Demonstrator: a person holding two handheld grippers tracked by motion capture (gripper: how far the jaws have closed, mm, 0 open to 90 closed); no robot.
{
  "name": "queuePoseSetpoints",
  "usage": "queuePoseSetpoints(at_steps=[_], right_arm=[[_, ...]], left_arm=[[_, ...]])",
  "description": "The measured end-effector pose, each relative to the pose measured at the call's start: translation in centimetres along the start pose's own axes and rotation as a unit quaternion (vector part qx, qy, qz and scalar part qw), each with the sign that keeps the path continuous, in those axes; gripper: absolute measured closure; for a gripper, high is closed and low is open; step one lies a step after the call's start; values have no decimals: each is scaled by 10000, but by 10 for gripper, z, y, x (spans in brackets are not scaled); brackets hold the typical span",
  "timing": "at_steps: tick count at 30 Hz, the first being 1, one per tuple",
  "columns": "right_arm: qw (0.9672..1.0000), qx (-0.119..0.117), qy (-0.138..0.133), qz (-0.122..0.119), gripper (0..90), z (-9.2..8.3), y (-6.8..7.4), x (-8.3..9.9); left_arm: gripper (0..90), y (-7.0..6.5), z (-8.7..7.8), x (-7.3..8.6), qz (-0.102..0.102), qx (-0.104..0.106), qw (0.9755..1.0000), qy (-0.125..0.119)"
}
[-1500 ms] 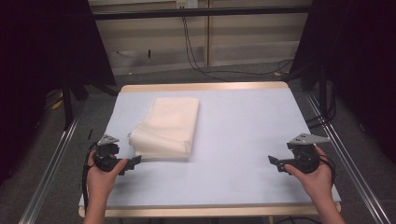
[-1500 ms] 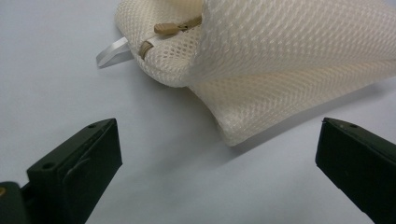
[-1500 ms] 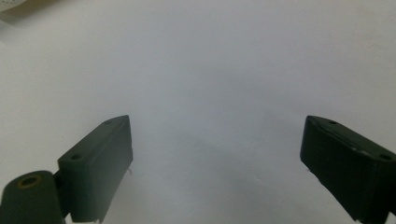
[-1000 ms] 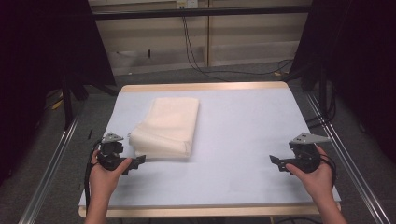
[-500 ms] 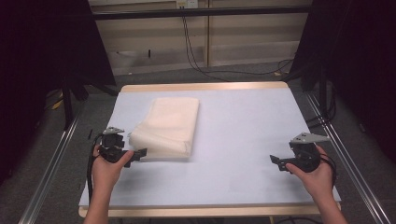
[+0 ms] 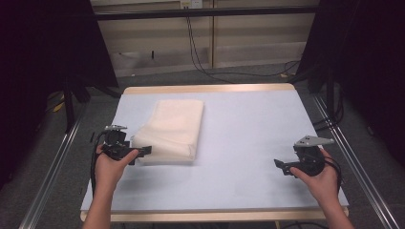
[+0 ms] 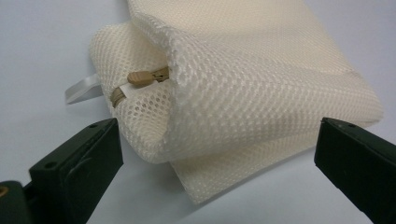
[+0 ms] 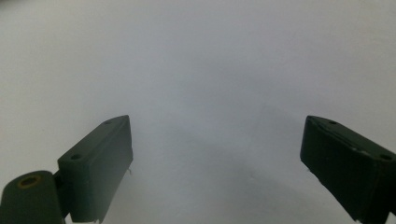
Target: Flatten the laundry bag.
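Honestly, with my left gripper spread wide around the near corner of the folded cream mesh bag lying on the left of the pale blue table, and my right gripper equally wide over bare surface, I judge a shallow pinch could snag only the top layer or the tan zipper pull and unfold it.

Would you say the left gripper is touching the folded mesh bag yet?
Apart. In the left gripper view, the left gripper stands open around the mesh bag, with table showing between each jaw and the fabric.

Cream mesh cloth, matt black plastic fingers, smooth table
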State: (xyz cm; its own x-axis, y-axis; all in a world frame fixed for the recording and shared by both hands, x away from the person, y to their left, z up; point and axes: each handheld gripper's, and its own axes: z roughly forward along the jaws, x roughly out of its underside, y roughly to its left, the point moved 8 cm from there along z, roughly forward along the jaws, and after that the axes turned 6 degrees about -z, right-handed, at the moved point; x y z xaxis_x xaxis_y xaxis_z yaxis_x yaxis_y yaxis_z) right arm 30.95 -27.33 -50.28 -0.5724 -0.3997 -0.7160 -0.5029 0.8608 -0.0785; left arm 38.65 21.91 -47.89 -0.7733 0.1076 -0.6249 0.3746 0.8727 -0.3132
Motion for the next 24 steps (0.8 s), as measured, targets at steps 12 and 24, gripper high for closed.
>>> queuePoseSetpoints(at_steps=[12,24], right_arm=[[10000,19,35,-69,93,1,0,1],[10000,-5,40,-57,97,1,2,1]], left_arm=[[208,5,2,0,-21,-39,9999,166],[423,-5,-2,-8,-61,186,9997,133]])
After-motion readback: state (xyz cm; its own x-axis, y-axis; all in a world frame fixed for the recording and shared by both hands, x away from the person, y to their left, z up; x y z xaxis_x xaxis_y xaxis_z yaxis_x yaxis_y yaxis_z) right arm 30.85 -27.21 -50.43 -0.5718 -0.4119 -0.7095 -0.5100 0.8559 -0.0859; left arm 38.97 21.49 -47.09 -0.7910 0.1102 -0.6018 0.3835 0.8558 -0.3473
